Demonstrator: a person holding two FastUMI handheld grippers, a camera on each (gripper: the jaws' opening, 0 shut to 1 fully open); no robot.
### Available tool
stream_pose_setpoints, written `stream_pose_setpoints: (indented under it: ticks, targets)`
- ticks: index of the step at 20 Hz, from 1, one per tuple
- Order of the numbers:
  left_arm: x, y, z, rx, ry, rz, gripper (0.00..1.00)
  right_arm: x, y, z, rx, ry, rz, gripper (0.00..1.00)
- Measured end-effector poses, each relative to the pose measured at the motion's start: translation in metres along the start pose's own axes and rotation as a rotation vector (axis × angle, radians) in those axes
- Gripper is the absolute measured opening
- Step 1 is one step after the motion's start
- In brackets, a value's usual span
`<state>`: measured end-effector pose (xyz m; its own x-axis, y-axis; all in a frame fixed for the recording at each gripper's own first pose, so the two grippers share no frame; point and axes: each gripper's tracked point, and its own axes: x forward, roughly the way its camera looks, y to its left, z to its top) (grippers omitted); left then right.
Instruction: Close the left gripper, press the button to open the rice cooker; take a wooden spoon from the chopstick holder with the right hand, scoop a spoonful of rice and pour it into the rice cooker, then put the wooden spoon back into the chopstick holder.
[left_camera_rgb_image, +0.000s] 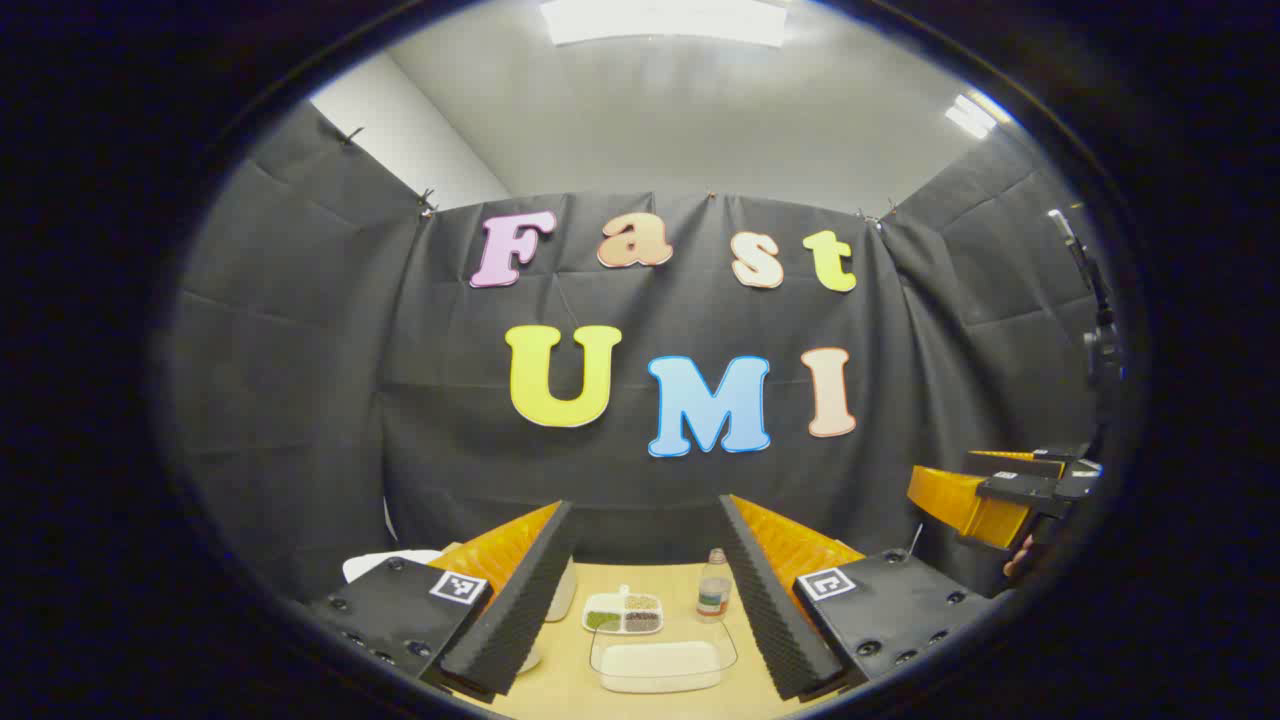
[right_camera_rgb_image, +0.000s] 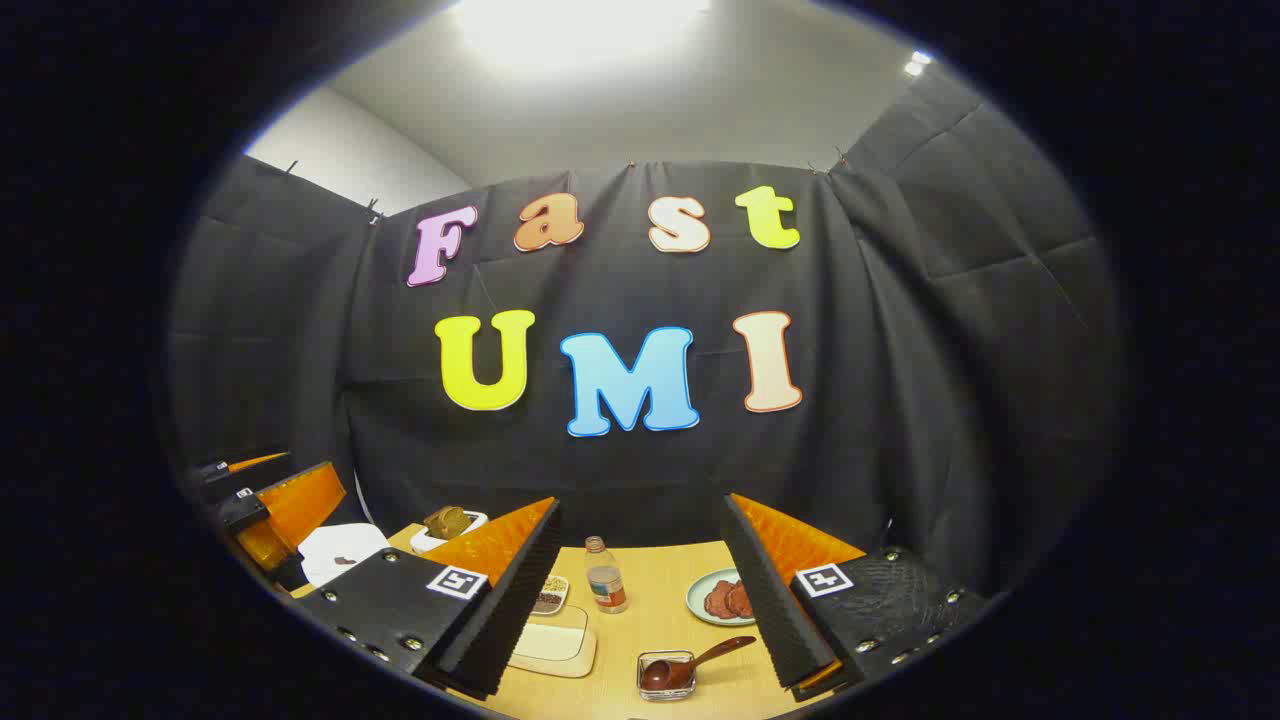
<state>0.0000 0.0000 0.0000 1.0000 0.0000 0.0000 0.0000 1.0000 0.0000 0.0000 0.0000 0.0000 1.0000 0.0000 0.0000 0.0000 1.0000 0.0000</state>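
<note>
Brown wooden spoon (right_camera_rgb_image: 690, 665) resting on the light wooden table (right_camera_rgb_image: 660, 590) in the right gripper view, bowl down in a small clear square glass dish (right_camera_rgb_image: 665, 675), handle slanting up and to the right toward a pale green plate (right_camera_rgb_image: 722, 598) of red slices. Right gripper (right_camera_rgb_image: 640, 600) raised above, fingers spread wide, gripping nothing. Left gripper (left_camera_rgb_image: 645, 600) likewise agape over a clear shallow tray of white rice (left_camera_rgb_image: 660, 662), beside a small capped bottle (left_camera_rgb_image: 713, 585).

On the desk (right_camera_rgb_image: 660, 585) we note a small bottle (right_camera_rgb_image: 605, 575), a plate of reddish slices (right_camera_rgb_image: 722, 598), a divided dish of grains (left_camera_rgb_image: 624, 612), and a white dish holding a brown lump (right_camera_rgb_image: 450, 523).
</note>
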Motion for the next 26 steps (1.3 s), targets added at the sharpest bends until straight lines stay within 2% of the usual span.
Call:
stream_pose_setpoints:
  ticks: [5,10,19,22,23,24,26]
  targets:
    - [0.005,-0.001,-0.002,0.005,0.022,-0.012,0.96,0.001,0.014,-0.002,-0.016,-0.004,0.013,0.96]
    - [0.01,0.008,-0.003,0.007,0.017,0.022,0.97,0.0,0.022,-0.006,-0.053,0.005,0.028,0.96]
    - [0.014,0.01,-0.012,0.013,0.044,0.028,0.96,-0.001,0.021,-0.014,-0.062,0.031,0.03,0.96]
    - [0.017,0.023,-0.023,0.017,0.065,0.057,0.99,0.0,0.023,-0.019,-0.066,0.043,0.038,0.96]
    - [0.018,0.029,-0.027,0.018,0.071,0.065,0.95,0.0,0.025,-0.02,-0.065,0.045,0.042,0.96]
    - [0.019,0.034,-0.03,0.019,0.079,0.071,0.98,0.002,0.025,-0.022,-0.064,0.049,0.044,0.96]
    - [0.024,0.05,-0.045,0.021,0.116,0.088,0.92,0.004,0.03,-0.028,-0.06,0.067,0.055,0.96]
